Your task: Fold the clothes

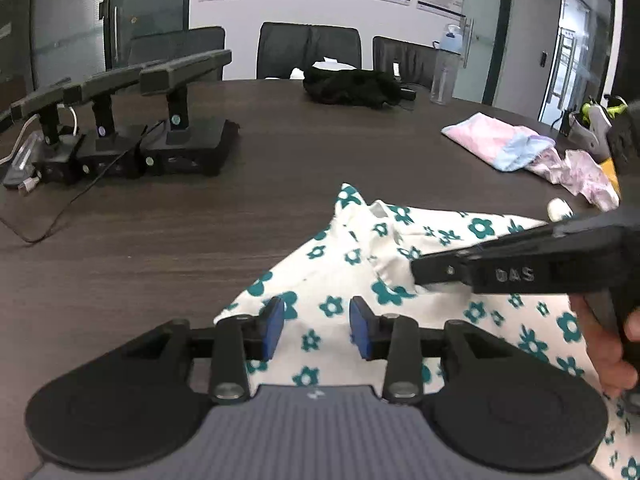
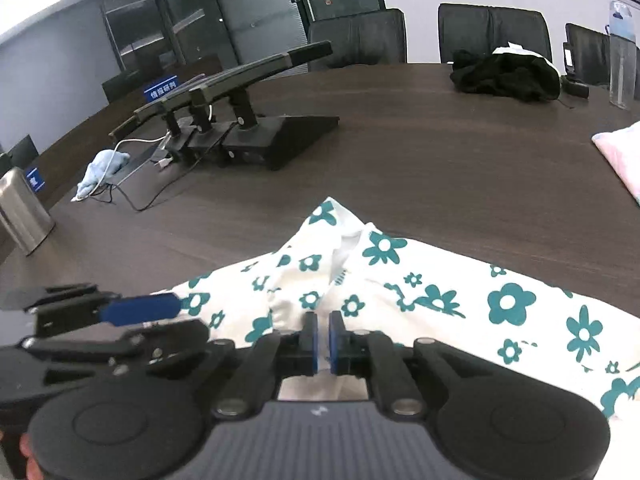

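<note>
A white garment with teal flowers lies on the dark wooden table, its collar pointing away from me; it also shows in the right wrist view. My left gripper is open just above the garment's left part, blue pads apart, nothing between them. My right gripper is shut on a fold of the garment near the collar. In the left wrist view the right gripper comes in from the right and pinches the cloth. In the right wrist view the left gripper sits at the left.
Black stands with cables are at the left. A black cloth heap and a water bottle are at the far edge. Pink and pale clothes lie at the right. A metal cup and blue rag stand far left.
</note>
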A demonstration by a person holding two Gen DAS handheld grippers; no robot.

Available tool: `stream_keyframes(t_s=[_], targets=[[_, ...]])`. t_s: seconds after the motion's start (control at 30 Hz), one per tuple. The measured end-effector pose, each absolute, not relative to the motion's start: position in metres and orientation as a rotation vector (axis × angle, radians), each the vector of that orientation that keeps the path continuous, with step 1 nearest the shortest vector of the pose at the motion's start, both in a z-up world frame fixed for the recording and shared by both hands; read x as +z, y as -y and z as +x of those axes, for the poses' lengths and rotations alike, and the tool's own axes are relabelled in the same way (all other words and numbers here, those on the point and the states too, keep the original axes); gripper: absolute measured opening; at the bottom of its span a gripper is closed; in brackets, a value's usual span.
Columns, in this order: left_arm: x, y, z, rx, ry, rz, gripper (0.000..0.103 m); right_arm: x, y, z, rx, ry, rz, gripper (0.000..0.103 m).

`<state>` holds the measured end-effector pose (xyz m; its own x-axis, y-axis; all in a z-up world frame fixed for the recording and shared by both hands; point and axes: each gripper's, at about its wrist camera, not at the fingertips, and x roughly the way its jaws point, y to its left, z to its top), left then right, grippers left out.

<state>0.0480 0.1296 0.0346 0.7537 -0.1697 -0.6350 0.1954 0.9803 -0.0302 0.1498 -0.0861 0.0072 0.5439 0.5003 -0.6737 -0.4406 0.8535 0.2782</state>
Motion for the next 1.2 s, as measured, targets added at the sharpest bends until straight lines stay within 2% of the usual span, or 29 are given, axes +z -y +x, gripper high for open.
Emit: stream_keyframes(t_s=[0.03, 0.1, 0.17, 0.43, 0.6, 0.73, 1.0, 1.1, 1.13, 1.2], targets=[[0.039, -0.127, 0.038, -0.208, -0.684, 0.060, 0.038, 0.011, 0.091, 0.147, 0.563, -0.824, 0.097, 0.009], [0.044, -0.125, 0.011, -0.262, -0.659, 0.094, 0.045, 0.023, 0.106, 0.133, 0.592, -0.794, 0.111, 0.009], [0.044, -0.120, 0.000, -0.287, -0.660, 0.112, 0.045, 0.028, 0.113, 0.126, 0.593, -0.782, 0.081, 0.009], [0.037, -0.100, 0.042, -0.221, -0.722, 0.167, 0.044, 0.012, 0.112, 0.150, 0.656, -0.837, 0.222, 0.009], [0.022, -0.105, 0.049, -0.180, -0.705, 0.117, 0.033, 0.000, 0.097, 0.156, 0.620, -0.848, 0.209, 0.005], [0.018, -0.114, 0.049, -0.177, -0.704, 0.046, 0.033, 0.004, 0.097, 0.151, 0.681, -0.839, 0.230, 0.010], [0.028, -0.119, 0.031, -0.195, -0.670, 0.010, 0.034, 0.013, 0.112, 0.135, 0.661, -0.862, 0.214, 0.010], [0.049, -0.131, -0.008, -0.302, -0.604, 0.001, 0.043, 0.042, 0.154, 0.082, 0.638, -0.764, 0.110, 0.015], [0.053, -0.134, -0.025, -0.342, -0.581, 0.015, 0.052, 0.045, 0.174, 0.058, 0.592, -0.735, 0.026, 0.017], [0.051, -0.138, -0.057, -0.391, -0.570, 0.045, 0.055, 0.049, 0.214, 0.012, 0.499, -0.685, -0.131, 0.017]])
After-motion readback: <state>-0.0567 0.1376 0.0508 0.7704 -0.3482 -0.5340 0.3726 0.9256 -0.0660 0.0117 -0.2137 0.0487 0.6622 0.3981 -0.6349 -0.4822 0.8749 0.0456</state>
